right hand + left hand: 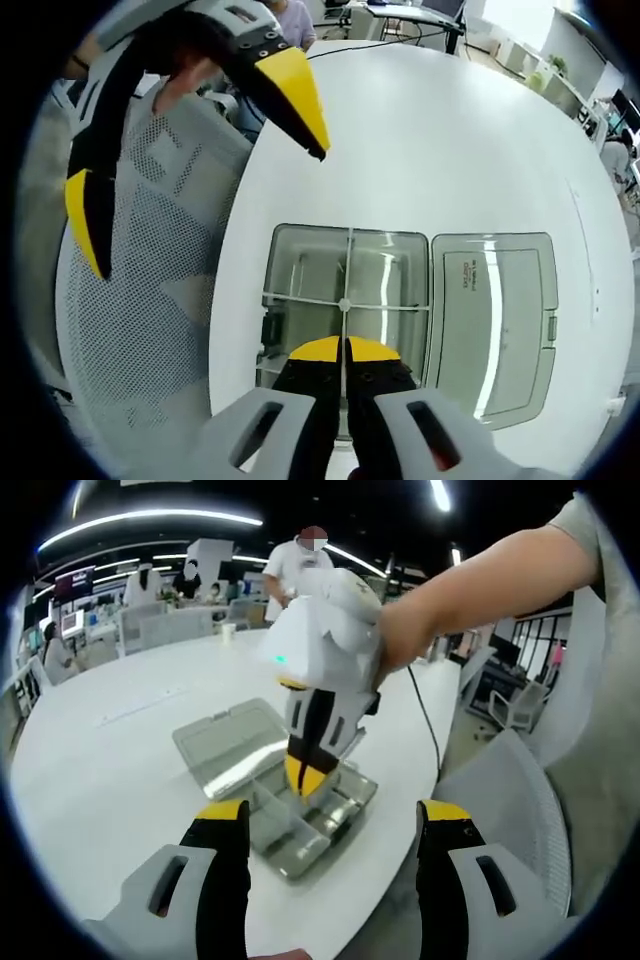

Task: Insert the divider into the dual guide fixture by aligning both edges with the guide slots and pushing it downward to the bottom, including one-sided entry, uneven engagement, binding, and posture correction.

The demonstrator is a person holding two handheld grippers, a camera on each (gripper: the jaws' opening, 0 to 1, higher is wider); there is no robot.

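Right gripper view, left to right: left gripper (200, 160) hangs with fingers spread over the chair. Right gripper (345, 352) pinches the divider (344, 375), a thin strip running lengthwise away from the fingers, inside the clear box (345, 300); its lid (495, 320) lies open on the white table (450, 130).

A white mesh chair (150, 290) stands beside the round white table (450, 130).
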